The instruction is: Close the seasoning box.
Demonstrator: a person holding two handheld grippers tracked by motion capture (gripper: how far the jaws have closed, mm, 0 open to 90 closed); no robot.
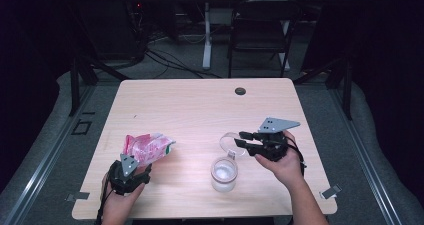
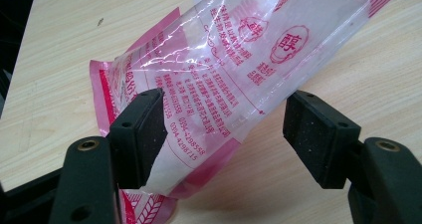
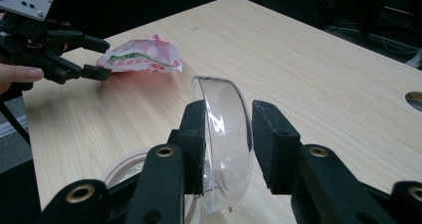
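Note:
A pink-and-clear printed plastic bag lies at the table's front left, between the jaws of my left gripper. One jaw touches the bag, while bare table shows between the bag and the other jaw. My right gripper is shut on a clear round lid, held on edge above the table. An uncovered glass jar stands just below and in front of the lid. In the right gripper view the bag and left gripper appear farther off.
A small black grommet sits near the far edge of the wooden table. Beyond the table stand a black folding chair and a white post with floor cables.

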